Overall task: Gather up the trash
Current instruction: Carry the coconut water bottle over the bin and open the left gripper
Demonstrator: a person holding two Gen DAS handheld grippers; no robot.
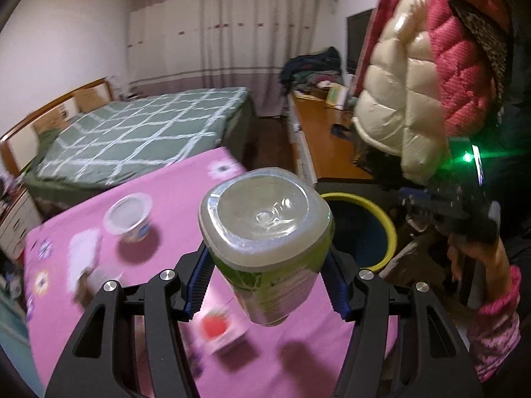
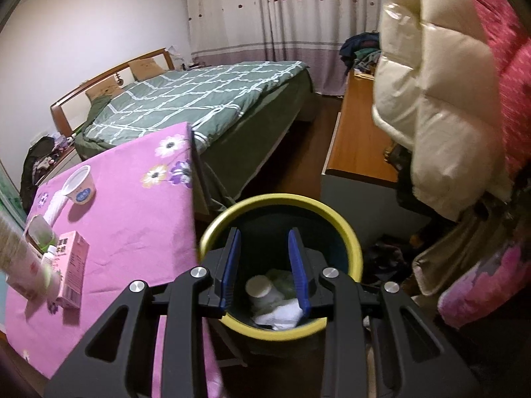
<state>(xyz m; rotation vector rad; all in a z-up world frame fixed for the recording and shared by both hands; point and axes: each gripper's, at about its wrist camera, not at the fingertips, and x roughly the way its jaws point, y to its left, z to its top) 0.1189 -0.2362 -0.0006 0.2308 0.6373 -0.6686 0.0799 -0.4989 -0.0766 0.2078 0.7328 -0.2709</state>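
The left gripper (image 1: 265, 285) is clamped on a clear plastic bottle (image 1: 265, 232) with a green label: the blue pads (image 1: 199, 285) press its sides, and its base points up and away from the camera. Below the jaws, on the pink flowered tablecloth (image 1: 298, 364), lies a blurred pink carton (image 1: 220, 330) with a red mark. Beyond the left jaw, farther along the cloth, a white yogurt cup (image 1: 131, 217) stands upright, with what looks like a crumpled white tissue (image 1: 83, 255) just beside it, though blur makes that uncertain. Past the right jaw, off the table's edge, sits the yellow-rimmed bin (image 1: 388, 229). To the right of that, a hand (image 1: 478, 248) in a pink sleeve holds the other tool.

The right gripper (image 2: 265, 268) hangs over that same bin (image 2: 351, 235), its jaws parted with nothing between the blue pads (image 2: 232, 265). Directly beneath and between them, inside the bin, lie a white-capped container (image 2: 260, 288), some white paper (image 2: 282, 315) and something pale green. To the left of the jaws, on the tablecloth (image 2: 139, 205), stands the pink carton (image 2: 71, 265) with a small white-capped bottle (image 2: 49, 255) touching it; the cup (image 2: 79, 185) is farther off.

Beyond both sets of jaws are a bed (image 2: 199, 106) with a green checked cover, a wooden sideboard (image 2: 358, 139) and striped curtains (image 2: 282, 16). A cream and pink quilted jacket (image 2: 431, 99) hangs close at upper right.
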